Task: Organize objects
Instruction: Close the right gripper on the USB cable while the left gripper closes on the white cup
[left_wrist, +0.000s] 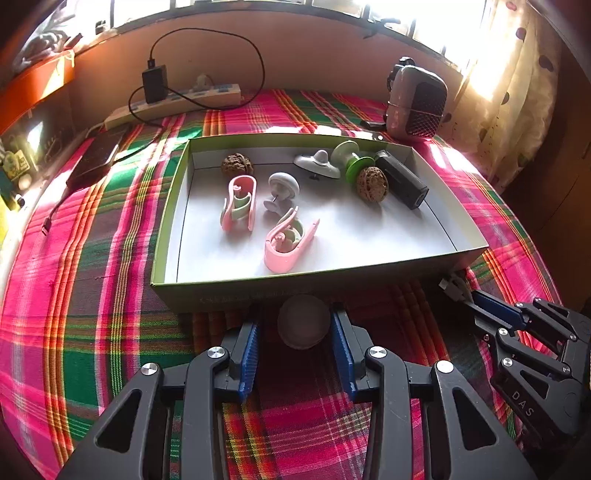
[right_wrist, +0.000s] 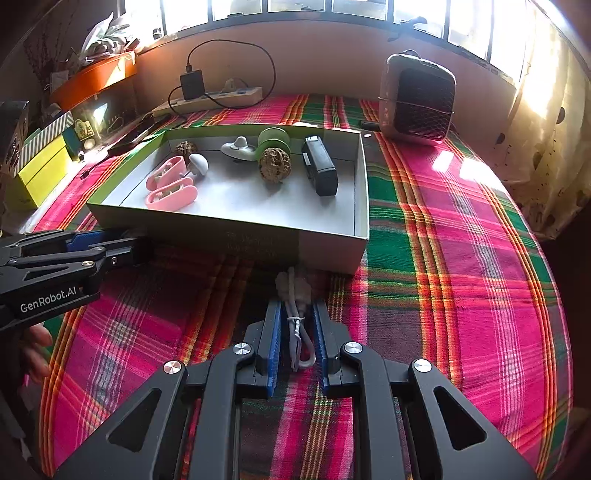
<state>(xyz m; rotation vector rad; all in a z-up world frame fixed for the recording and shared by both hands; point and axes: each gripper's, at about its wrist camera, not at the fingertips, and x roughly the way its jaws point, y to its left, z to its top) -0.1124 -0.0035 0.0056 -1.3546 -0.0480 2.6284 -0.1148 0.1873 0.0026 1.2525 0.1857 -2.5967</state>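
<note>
A shallow cardboard box (left_wrist: 236, 286) (right_wrist: 332, 245) sits on a plaid cloth. In it lie two pink clips (left_wrist: 240, 203) (left_wrist: 290, 242), grey and green suction hooks (left_wrist: 282, 190) (left_wrist: 352, 160), two walnuts (left_wrist: 372, 184) (left_wrist: 237, 164) and a black block (left_wrist: 402, 179). My left gripper (left_wrist: 295, 325) holds a grey round knob (left_wrist: 303, 321) between its pads, just in front of the box's near wall. My right gripper (right_wrist: 297, 314) is shut on a bundled white cable (right_wrist: 295, 295), also by the near wall, and shows in the left wrist view (left_wrist: 480, 299).
A power strip with a black charger (left_wrist: 173, 99) lies at the back by the wall. A small mesh-fronted device (left_wrist: 415, 101) (right_wrist: 417, 99) stands at the back right. A dark phone (left_wrist: 98, 157) lies left of the box. Yellow boxes (right_wrist: 40, 173) stand at far left.
</note>
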